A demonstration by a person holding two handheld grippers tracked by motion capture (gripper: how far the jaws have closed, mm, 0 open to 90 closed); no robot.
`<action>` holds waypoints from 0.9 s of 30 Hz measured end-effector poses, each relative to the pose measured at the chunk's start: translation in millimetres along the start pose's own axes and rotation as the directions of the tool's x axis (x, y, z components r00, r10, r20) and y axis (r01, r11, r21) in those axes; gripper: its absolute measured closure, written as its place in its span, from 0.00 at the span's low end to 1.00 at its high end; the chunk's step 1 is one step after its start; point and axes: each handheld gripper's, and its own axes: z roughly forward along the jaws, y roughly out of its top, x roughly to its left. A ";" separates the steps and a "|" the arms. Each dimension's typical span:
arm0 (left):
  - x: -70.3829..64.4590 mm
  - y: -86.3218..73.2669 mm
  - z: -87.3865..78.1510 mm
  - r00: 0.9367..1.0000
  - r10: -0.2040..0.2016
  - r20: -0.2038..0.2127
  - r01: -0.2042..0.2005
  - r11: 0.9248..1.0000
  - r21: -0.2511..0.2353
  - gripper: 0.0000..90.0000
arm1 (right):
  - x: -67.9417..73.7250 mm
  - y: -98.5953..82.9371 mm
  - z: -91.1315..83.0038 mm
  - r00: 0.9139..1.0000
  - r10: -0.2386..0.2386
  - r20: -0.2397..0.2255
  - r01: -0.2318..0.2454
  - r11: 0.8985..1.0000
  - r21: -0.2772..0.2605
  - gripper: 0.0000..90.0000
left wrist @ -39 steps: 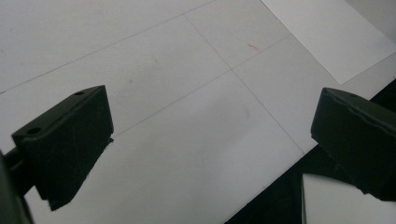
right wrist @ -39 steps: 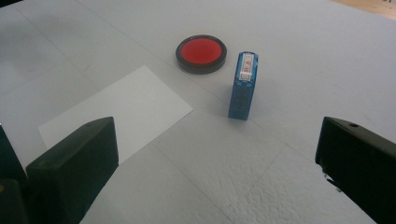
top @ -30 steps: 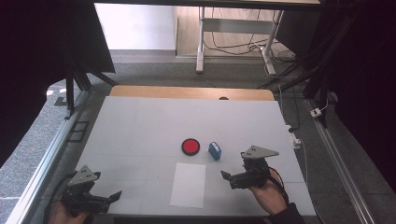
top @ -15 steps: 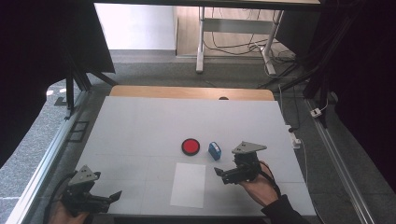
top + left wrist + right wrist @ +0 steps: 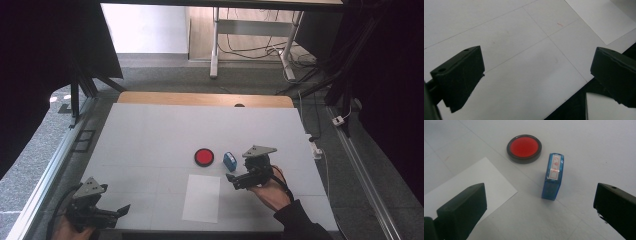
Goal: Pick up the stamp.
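1. The table is white and flat under both grippers.
2. The sheet of paper lies just left of the right gripper.
3. The left gripper hangs near the table's near edge, jaws wide apart and empty.
4. The right gripper's jaws are also spread wide, holding nothing.
5. The red ink pad sits beyond them.
6. The blue stamp stands ahead between the right jaws, not touched. It looks light, stiff and smooth plastic; I would grip its long flat sides.

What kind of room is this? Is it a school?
More likely a lab or workshop set up for recording. A white table sits inside a metal frame, dark curtains hang around it, and loose cables lie on the floor behind.
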 end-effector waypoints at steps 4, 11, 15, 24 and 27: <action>0.0 0.1 0.0 1.000 0.001 0.001 -0.001 1.000 0.001 0.00 | -3.6 2.7 8.8 1.000 -0.003 0.019 0.003 1.000 0.017 0.00; 0.0 0.1 0.2 1.000 0.002 0.002 -0.002 1.000 0.002 0.00 | -5.6 7.6 24.1 0.999 -0.022 0.037 0.020 0.999 0.046 0.00; -0.1 0.1 0.3 1.000 0.002 0.003 -0.002 1.000 0.003 0.00 | -7.2 10.9 34.2 0.999 -0.023 0.049 0.020 0.998 0.060 0.00; -0.4 0.1 0.5 1.000 0.006 0.000 -0.006 1.000 0.005 0.00 | -11.2 15.5 50.2 0.996 -0.040 0.077 0.033 0.996 0.088 0.00; -0.8 0.2 0.6 1.000 0.010 -0.001 -0.010 1.000 0.008 0.00 | -12.9 18.7 50.9 0.996 -0.044 0.082 0.037 0.996 0.082 0.08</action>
